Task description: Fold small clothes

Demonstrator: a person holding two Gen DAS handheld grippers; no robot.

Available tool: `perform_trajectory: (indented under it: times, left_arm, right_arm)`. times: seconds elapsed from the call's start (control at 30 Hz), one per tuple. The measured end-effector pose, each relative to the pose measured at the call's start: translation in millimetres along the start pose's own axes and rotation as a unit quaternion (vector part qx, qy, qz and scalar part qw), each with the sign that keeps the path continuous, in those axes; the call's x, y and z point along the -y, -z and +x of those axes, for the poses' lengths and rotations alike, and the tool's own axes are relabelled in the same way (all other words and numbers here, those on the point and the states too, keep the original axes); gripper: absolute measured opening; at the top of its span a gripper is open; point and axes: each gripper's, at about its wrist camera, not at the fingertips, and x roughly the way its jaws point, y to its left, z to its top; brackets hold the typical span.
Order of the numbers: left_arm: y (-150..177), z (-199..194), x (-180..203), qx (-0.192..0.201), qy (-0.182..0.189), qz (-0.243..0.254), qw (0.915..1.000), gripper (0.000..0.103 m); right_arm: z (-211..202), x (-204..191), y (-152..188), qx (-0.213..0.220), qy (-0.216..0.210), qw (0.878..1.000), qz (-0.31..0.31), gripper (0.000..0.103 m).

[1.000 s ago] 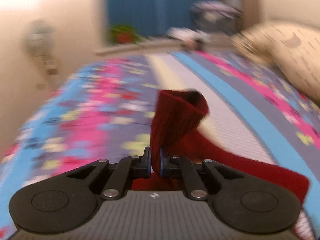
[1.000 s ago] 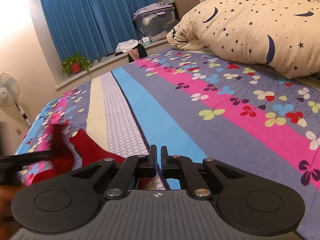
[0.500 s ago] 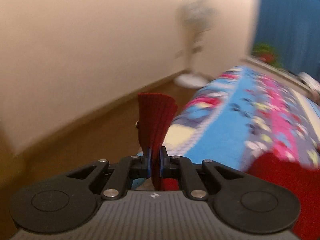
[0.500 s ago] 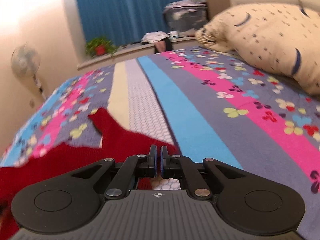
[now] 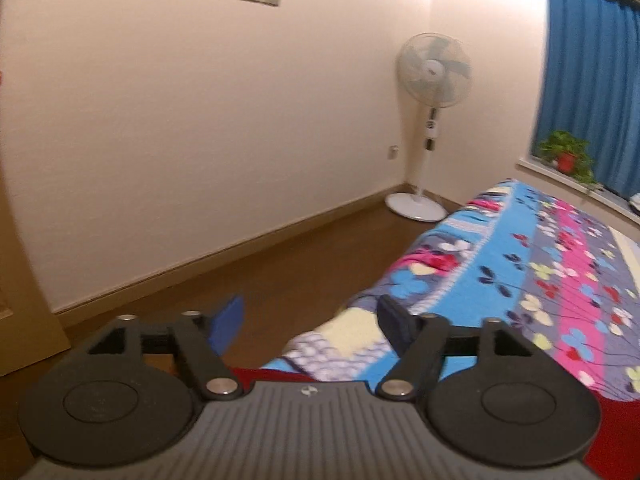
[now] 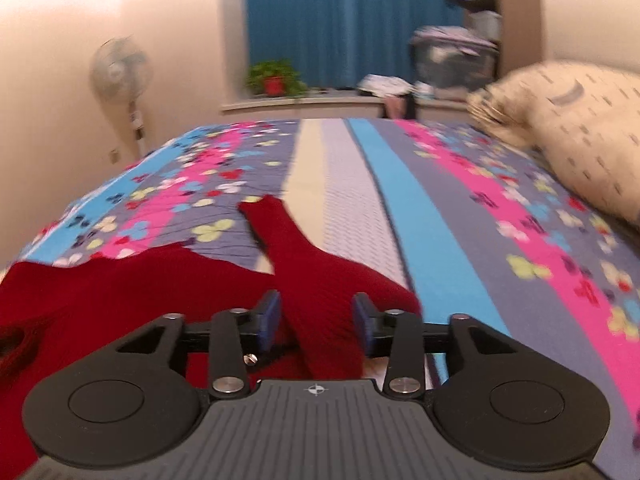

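My left gripper (image 5: pixel 308 320) is opening with nothing between its jaws; my right gripper (image 6: pixel 316 320) is opening astride the sweater (image 6: pixel 132 296), whose sleeve (image 6: pixel 296 248) lies on the bed (image 6: pixel 440 208). I should close low on one layer. Only the right view shows the sleeve; the left shows the fan (image 5: pixel 432 80) beyond the bed.

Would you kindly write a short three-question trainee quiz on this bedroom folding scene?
1. True or false: the red garment lies on the bed.
2. What stands in the room's corner? A) ladder B) fan C) lamp
3. Fill in: the potted plant sits in front of the blue ____.

Key: 1 true; 2 B; 3 curtain.
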Motion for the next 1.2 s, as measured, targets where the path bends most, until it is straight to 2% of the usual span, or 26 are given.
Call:
perform_trajectory:
  times: [0.13, 0.33, 0.37, 0.4, 0.43, 0.47, 0.53, 0.6, 0.67, 0.7, 0.73, 0.8, 0.83, 0.9, 0.93, 0.97, 1.0, 1.03, 1.1, 1.13, 1.2]
  left_arm:
    - [2, -12, 12, 0.017, 0.031, 0.015, 0.9993, 0.08]
    - [3, 3, 15, -0.017, 0.048, 0.003, 0.9987, 0.08]
    - [3, 5, 14, -0.022, 0.05, 0.003, 0.9985, 0.08]
    - [3, 6, 14, -0.027, 0.055, 0.003, 0.9981, 0.08]
    - [3, 6, 15, -0.029, 0.059, 0.005, 0.9978, 0.08]
    - [3, 6, 15, -0.031, 0.062, 0.006, 0.9976, 0.08]
    - [3, 7, 15, -0.033, 0.066, 0.005, 0.9973, 0.08]
    - [2, 5, 12, -0.035, 0.069, 0.0, 0.997, 0.08]
    - [2, 3, 11, -0.039, 0.071, -0.006, 0.9967, 0.08]
    - [2, 4, 12, -0.041, 0.071, -0.007, 0.9966, 0.079]
    - [3, 5, 13, -0.043, 0.073, -0.007, 0.9963, 0.079]
    - [4, 3, 16, -0.048, 0.079, -0.003, 0.9957, 0.079]
    - [5, 2, 18, -0.049, 0.082, 0.0, 0.9954, 0.079]
    - [7, 0, 21, -0.052, 0.088, 0.006, 0.9948, 0.079]
    - [8, -1, 22, -0.053, 0.089, 0.009, 0.9946, 0.079]
    - [10, -2, 23, -0.053, 0.09, 0.013, 0.9945, 0.079]
    - [11, -3, 24, -0.054, 0.089, 0.017, 0.9944, 0.079]
    - [12, -3, 25, -0.055, 0.089, 0.02, 0.9944, 0.079]
    - [13, -2, 26, -0.057, 0.089, 0.023, 0.9941, 0.079]
    - [14, -3, 26, -0.057, 0.089, 0.025, 0.9941, 0.079]
    - [16, -3, 29, -0.056, 0.088, 0.034, 0.994, 0.079]
  right_arm:
    - [61, -26, -34, -0.04, -0.031, 0.998, -0.036, 0.053]
    - [163, -46, -51, -0.133, 0.011, 0.988, -0.073, 0.051]
    - [174, -47, -51, -0.149, 0.016, 0.985, -0.081, 0.048]
    - [179, -44, -50, -0.157, 0.024, 0.984, -0.085, 0.022]
    - [181, -38, -51, -0.159, 0.038, 0.983, -0.082, 0.014]
    - [175, -29, -56, -0.147, 0.045, 0.986, -0.068, 0.014]
    - [145, -4, -72, -0.093, 0.057, 0.994, -0.012, 0.013]
    - [90, 32, -79, -0.022, 0.069, 0.995, 0.074, 0.013]
    - [32, 69, -65, 0.037, 0.126, 0.977, 0.167, 0.013]
    - [3, 90, -47, 0.047, 0.162, 0.961, 0.219, 0.013]
    - [-15, 107, -27, 0.039, 0.184, 0.948, 0.258, 0.013]
    - [-31, 137, 21, -0.028, 0.203, 0.927, 0.315, 0.014]
    - [-29, 152, 46, -0.078, 0.195, 0.915, 0.345, 0.015]
    - [-27, 178, 94, -0.153, 0.161, 0.882, 0.415, 0.02]
    - [-28, 184, 108, -0.162, 0.151, 0.874, 0.433, 0.025]
    - [-34, 189, 117, -0.15, 0.151, 0.874, 0.437, 0.025]
    - [-41, 192, 120, -0.134, 0.155, 0.874, 0.44, 0.03]
    - [-45, 197, 118, -0.129, 0.165, 0.865, 0.456, 0.04]
    - [-51, 207, 111, -0.088, 0.155, 0.87, 0.46, 0.045]
    - [-54, 213, 109, -0.079, 0.169, 0.867, 0.462, 0.05]
    - [-55, 232, 118, -0.076, 0.191, 0.845, 0.493, 0.054]
